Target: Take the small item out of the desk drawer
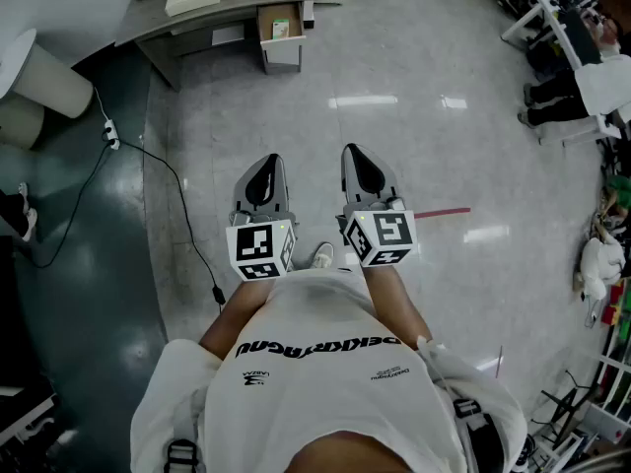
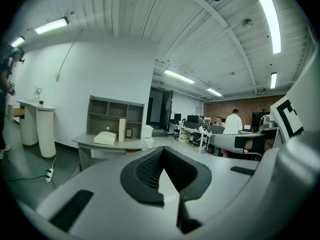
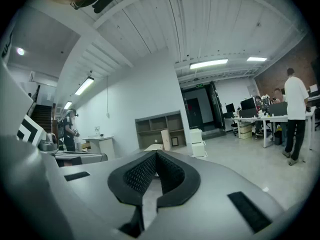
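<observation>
The grey desk (image 1: 232,3) stands far ahead at the top of the head view. Under its front edge an open drawer (image 1: 296,45) shows a small green-and-white item (image 1: 281,28) inside. I hold both grippers side by side at chest height over the floor, well short of the desk. The left gripper (image 1: 263,173) is shut with nothing in it, its tips meeting (image 2: 161,153). My right gripper (image 1: 363,166) is also shut and empty (image 3: 155,156). In the left gripper view the desk (image 2: 95,143) carries a white box (image 2: 105,137) and a shelf unit (image 2: 114,115).
A black cable (image 1: 168,180) runs from a power strip (image 1: 110,134) across the floor at the left. A white round column (image 1: 35,77) stands at far left. Chairs and tables (image 1: 567,57) crowd the right side, where people (image 2: 232,123) work at desks.
</observation>
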Demonstrator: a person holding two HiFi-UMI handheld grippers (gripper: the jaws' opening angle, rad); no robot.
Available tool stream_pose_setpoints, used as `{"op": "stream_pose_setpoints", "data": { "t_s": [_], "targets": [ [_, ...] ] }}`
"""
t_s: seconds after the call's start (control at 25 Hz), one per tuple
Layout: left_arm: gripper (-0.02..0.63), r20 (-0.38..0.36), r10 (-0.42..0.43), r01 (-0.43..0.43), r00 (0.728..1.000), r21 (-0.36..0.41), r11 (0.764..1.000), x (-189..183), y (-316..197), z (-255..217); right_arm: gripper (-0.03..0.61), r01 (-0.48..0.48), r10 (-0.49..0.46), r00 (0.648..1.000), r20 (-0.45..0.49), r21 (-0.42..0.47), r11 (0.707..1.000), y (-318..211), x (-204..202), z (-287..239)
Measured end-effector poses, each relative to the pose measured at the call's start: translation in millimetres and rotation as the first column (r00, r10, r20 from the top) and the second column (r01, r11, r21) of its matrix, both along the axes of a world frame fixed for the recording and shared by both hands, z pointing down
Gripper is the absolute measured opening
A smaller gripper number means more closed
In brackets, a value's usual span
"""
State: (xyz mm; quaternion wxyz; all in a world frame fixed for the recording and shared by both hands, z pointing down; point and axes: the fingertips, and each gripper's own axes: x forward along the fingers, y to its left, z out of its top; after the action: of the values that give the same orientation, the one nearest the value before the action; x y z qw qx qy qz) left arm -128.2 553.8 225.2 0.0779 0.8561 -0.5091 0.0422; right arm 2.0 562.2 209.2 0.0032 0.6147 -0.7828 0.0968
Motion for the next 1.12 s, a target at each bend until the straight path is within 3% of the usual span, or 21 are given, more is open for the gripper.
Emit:
{"op": "stream_pose_setpoints", "data": {
  "t_s": [0.44,0.6,0.76,1.12],
  "targets": [
    [0.015,0.010,0.027,-0.027,1.000,0.048,0.998,35.4,7.8,-5.7,0.029,0.033,-0.033,0.999,0.017,0.017,0.999,0.2,28.4,-0.2],
    [0.015,0.005,0.008,-0.009,1.000,0.041,0.999,45.7,8.2,-2.4,0.029,0.076,-0.079,0.995,0.067,0.041,0.996,-1.3,39.3,-2.8],
    [0.015,0.024,-0.022,0.021,0.999,0.033,0.999,48.3,6.4,4.1,0.029,0.122,-0.124,0.991,0.042,0.058,0.991,-6.0,43.5,-2.1],
    [0.015,0.008,-0.032,0.032,0.999,0.028,0.999,64.6,-32.5,17.1,0.029,0.152,-0.157,0.985,0.067,0.066,0.986,-46.6,54.2,3.0]
  ]
}}
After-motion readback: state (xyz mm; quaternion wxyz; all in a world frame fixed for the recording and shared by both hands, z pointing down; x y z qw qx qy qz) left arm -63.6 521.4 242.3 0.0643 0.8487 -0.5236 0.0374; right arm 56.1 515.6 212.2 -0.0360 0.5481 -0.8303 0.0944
